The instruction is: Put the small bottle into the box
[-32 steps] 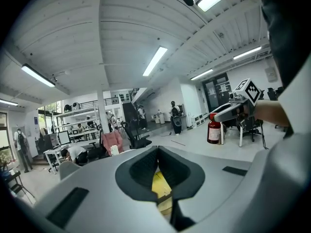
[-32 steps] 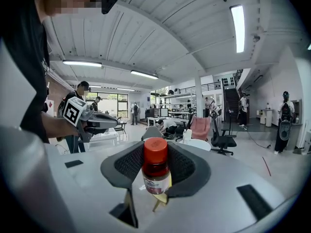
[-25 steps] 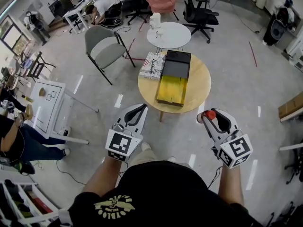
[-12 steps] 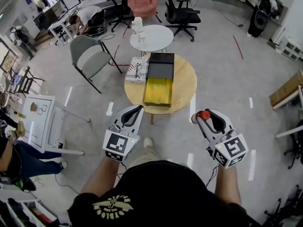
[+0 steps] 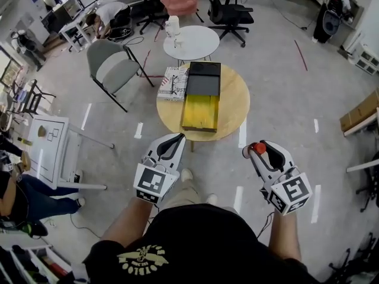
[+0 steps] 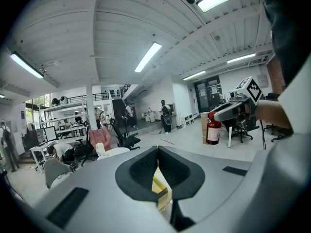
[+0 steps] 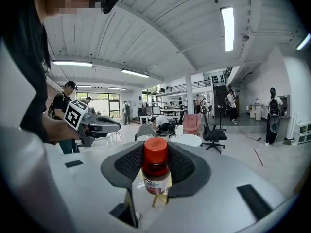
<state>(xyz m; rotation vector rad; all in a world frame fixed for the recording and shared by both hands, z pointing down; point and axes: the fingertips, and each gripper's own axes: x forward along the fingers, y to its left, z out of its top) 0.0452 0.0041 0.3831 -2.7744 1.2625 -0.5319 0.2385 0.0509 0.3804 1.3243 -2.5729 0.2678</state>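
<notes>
Right gripper (image 5: 258, 149) still clenching small bottle (image 7: 156, 172), red cap up. Left gripper (image 5: 176, 138) staying closed, empty. View only shifting slightly; person still standing short of round table (image 5: 235, 102). Box (image 5: 200, 112) waiting ahead, so bottle needing carrying.

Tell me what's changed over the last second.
Almost nothing. The head view swung a little, so the round table sits further left in the picture; nothing was gripped or released. The right gripper stays shut on the small bottle, the left gripper stays shut and empty, both short of the table, and the box lies on it as before.
</notes>
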